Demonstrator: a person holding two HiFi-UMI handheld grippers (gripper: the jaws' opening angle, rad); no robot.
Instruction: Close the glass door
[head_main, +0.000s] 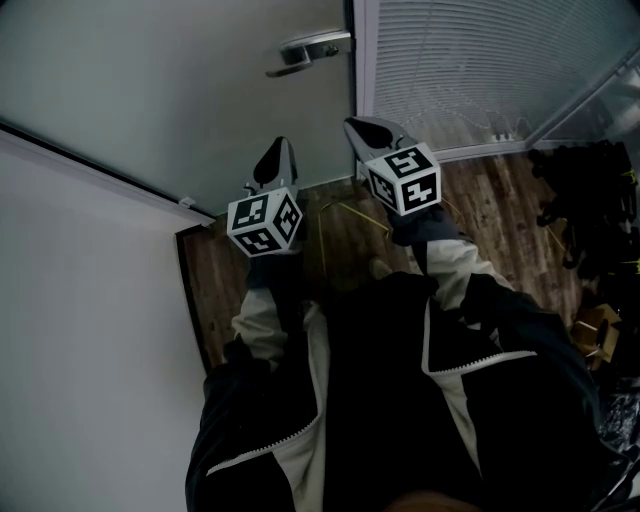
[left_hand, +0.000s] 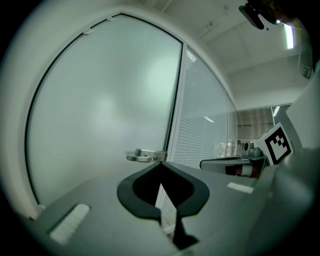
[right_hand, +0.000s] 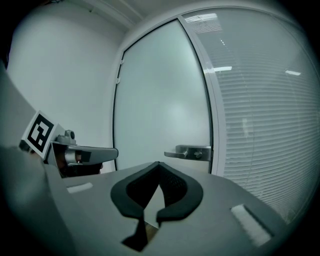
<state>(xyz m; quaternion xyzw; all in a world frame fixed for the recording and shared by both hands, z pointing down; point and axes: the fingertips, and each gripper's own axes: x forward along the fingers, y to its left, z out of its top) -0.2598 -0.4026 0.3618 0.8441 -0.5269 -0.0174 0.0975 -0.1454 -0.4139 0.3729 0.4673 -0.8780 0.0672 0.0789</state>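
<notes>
left tool (head_main: 279, 152) closed, empty, pointing at glass door (head_main: 150, 80) | right tool (head_main: 365, 129) same | ceiling lamp (left_hand: 288, 36): left gripper view only

In your head view the glass door (head_main: 150, 90) runs off the top edge just above its handle (head_main: 312, 47). Your jacket (head_main: 400, 400) hides much of the floor (head_main: 500, 210), and the dark heap (head_main: 590, 200) at the right edge is too dim to name. Your hands are hidden behind the marker cubes (head_main: 264, 222) and sleeves (head_main: 455, 265). In the left gripper view the small things (left_hand: 227, 148) behind the slatted pane (left_hand: 200, 130) are too small to tell, and in the right gripper view the rear of the left gripper (right_hand: 114, 152) is lost in the dark left rim.
</notes>
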